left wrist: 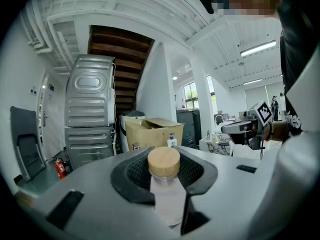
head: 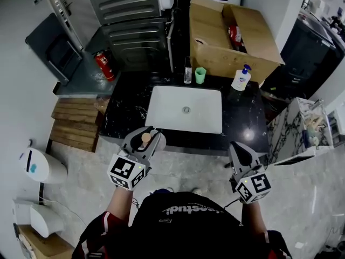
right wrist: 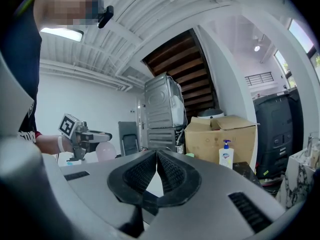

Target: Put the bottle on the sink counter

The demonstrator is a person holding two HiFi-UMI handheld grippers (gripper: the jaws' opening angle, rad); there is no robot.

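Note:
My left gripper [head: 147, 133] is shut on a small pale translucent bottle [head: 146, 138] with a round wooden cap. It holds the bottle in the air just in front of the counter's front edge. In the left gripper view the bottle [left wrist: 165, 171] stands upright between the black pads, cap on top. The black sink counter [head: 126, 112] carries a white basin [head: 186, 109] at its middle. My right gripper [head: 237, 147] hovers before the counter's right part, shut, with nothing in it. In the right gripper view its pads [right wrist: 170, 171] meet, and the left gripper [right wrist: 82, 134] with the bottle [right wrist: 106, 151] shows at the left.
A slim clear bottle [head: 187, 72], a green cup [head: 200, 75] and a soap pump bottle [head: 241, 79] stand along the counter's back edge. An open cardboard box [head: 232, 36] sits behind them. A fire extinguisher [head: 105, 65], a wooden pallet [head: 75, 123] and a white bin [head: 40, 165] are at the left.

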